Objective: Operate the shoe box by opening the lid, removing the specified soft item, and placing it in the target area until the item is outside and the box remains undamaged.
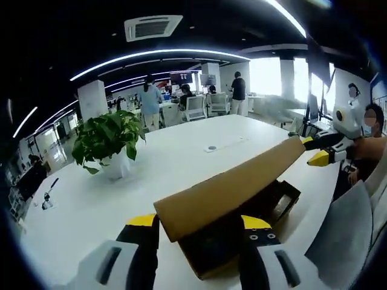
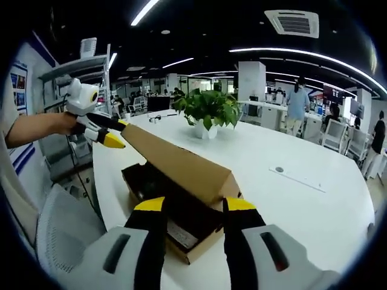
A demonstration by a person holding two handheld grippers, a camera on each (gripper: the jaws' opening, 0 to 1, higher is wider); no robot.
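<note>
A brown cardboard shoe box (image 1: 208, 270) (image 2: 195, 249) lies on the white table, its inside dark. Its long lid (image 1: 236, 184) (image 2: 175, 160) is lifted clear above the box and slants across it. My left gripper (image 1: 199, 222) straddles one short end of the lid, yellow-tipped jaws on either side of it. The same gripper appears in the right gripper view as the left gripper (image 2: 117, 133), held by a person's hand at the lid's far end. My right gripper (image 2: 195, 205) clasps the opposite end and is seen from the other side as the right gripper (image 1: 314, 150). I cannot make out what lies inside the box.
A potted green plant (image 1: 109, 139) (image 2: 208, 109) stands further along the white table (image 1: 181, 151) (image 2: 302, 199). A grey chair (image 1: 344, 235) (image 2: 66, 223) sits at the table's edge beside the box. A small round port (image 1: 210, 147) (image 2: 279, 170) is set in the tabletop. People stand at desks behind.
</note>
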